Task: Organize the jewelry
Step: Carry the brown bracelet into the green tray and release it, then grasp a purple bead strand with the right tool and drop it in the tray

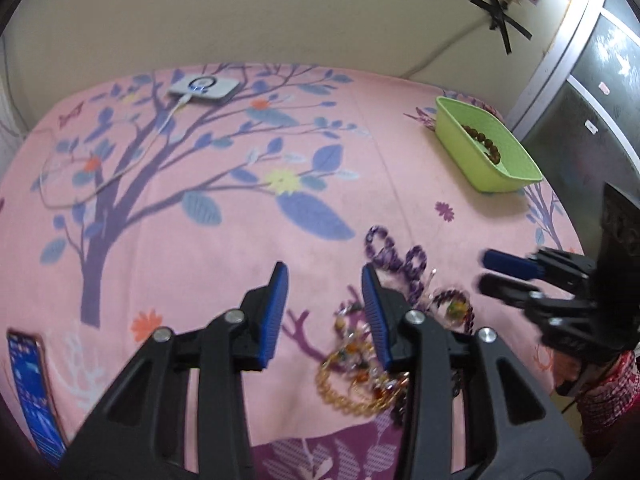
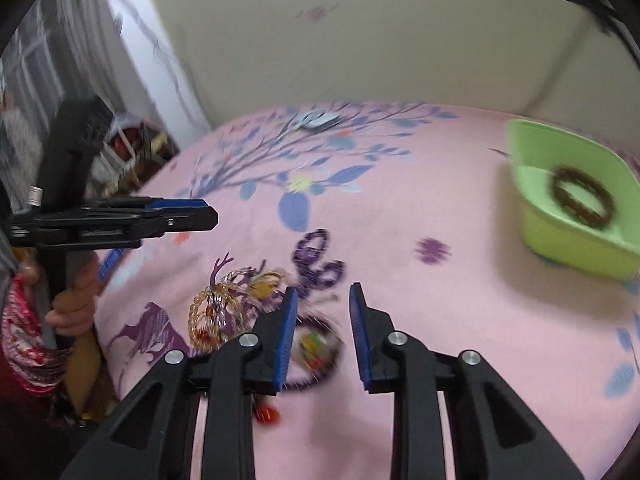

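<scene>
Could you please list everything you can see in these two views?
Bedsheet: one, pink with purple tree print, under everything.
Basket: one, green, far right.
Brown bracelet: one, inside basket.
Purple beads: one tangled string, ahead of the grippers.
Amber bracelet: one, yellow-orange, near pile.
White device: one, cabled, far edge.
Phone: one, blue screen, near left.
Tape cross: one, black, wall.
Left gripper: black, blue pads, open, empty.
Right gripper: same, open.
</scene>
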A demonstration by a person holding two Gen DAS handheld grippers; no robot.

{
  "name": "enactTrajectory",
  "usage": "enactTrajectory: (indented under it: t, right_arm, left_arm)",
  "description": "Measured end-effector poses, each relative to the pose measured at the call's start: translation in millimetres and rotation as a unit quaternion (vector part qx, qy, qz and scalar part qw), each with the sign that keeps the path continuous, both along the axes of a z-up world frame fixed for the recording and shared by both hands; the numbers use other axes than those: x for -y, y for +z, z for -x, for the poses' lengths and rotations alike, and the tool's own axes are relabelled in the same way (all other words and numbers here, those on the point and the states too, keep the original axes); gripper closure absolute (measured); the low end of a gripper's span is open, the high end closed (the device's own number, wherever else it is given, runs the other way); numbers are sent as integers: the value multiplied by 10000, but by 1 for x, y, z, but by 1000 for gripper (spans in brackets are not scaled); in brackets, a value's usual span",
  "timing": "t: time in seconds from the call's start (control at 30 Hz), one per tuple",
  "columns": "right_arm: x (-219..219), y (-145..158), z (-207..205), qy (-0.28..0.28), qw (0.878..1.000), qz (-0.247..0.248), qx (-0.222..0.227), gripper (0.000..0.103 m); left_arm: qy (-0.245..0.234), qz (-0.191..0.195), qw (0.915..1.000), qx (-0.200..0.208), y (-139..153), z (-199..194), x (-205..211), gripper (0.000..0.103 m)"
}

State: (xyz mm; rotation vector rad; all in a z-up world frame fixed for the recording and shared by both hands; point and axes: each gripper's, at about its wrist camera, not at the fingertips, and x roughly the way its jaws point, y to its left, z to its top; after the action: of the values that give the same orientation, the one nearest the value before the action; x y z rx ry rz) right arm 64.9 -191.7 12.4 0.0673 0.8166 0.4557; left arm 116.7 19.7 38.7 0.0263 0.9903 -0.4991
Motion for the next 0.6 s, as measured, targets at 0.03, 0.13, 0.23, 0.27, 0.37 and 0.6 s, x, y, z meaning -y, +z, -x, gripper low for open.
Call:
enactTrajectory:
  t: [0.03, 0.13, 0.23, 0.27, 0.37, 0.6]
  right_arm:
    - [-7, -5, -4, 28, 10000, 44, -70, 102]
    - [-26, -26, -33, 82, 9986, 202, -481, 102]
    - [-31, -26, -41, 37, 9980, 474, -409, 103]
    - [-28, -23, -43, -17, 9983, 374, -446, 103]
    - [-22, -2, -39, -115, 9993, 215, -285, 103]
    - [-1, 79, -20, -328, 9981, -271, 455, 103]
  left_arm:
    - [-1, 34, 10000, -11, -1, 1, -4, 67]
    - [-54, 78, 10000, 17, -2, 5, -10, 67]
    - [-147, 96, 9998, 82, -1, 9, -13, 67]
    - [-174, 99, 9998, 99, 0, 8, -13, 67]
    - [-231, 116, 9995, 188, 4, 6, -9, 65]
    - [-695, 293, 9951, 643, 33, 14, 32, 38]
